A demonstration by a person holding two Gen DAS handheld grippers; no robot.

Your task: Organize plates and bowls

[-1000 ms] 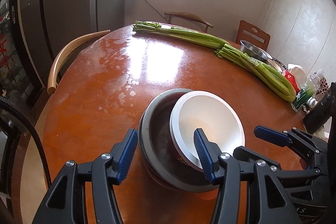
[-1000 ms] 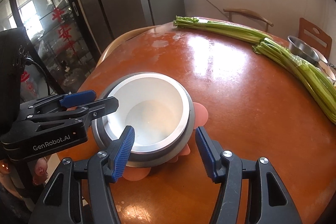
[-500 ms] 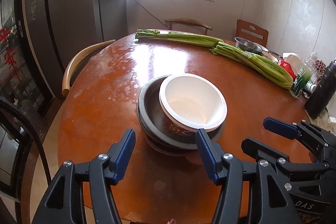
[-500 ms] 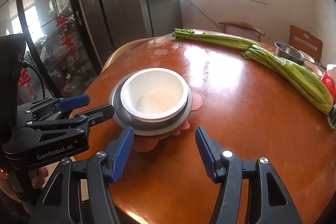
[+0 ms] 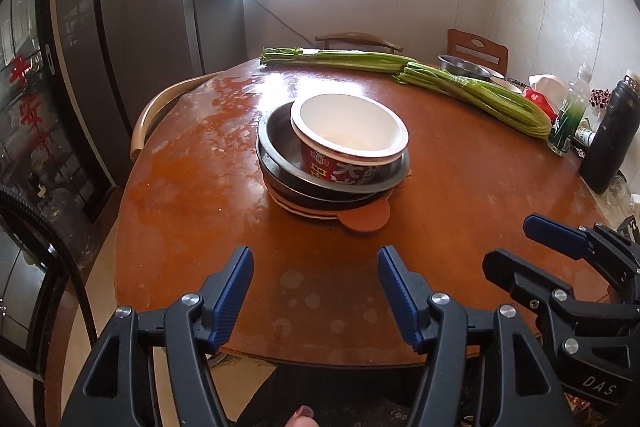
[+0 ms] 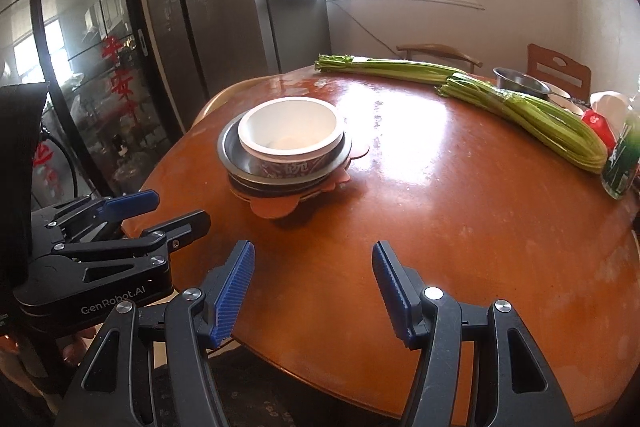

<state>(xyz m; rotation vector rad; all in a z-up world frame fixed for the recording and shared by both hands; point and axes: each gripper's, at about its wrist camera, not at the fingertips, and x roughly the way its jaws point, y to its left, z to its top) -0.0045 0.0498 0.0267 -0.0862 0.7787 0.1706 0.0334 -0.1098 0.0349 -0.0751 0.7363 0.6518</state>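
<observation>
White bowl nested atop stacked dishes on worktop; left hand-held gripper and right hand-held gripper both agape (holding nothing), apart from it.

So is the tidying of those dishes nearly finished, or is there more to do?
It looks nearly done. The white paper bowl sits nested in a metal bowl, on darker dishes and a pink plate, all one stack. Nothing is in hand: the left gripper and right gripper are open above the table's near edge. Another metal bowl stands apart beside the celery, perhaps left to gather.

Glossy wooden table, dull metal bowl, ribbed plastic fingers
</observation>
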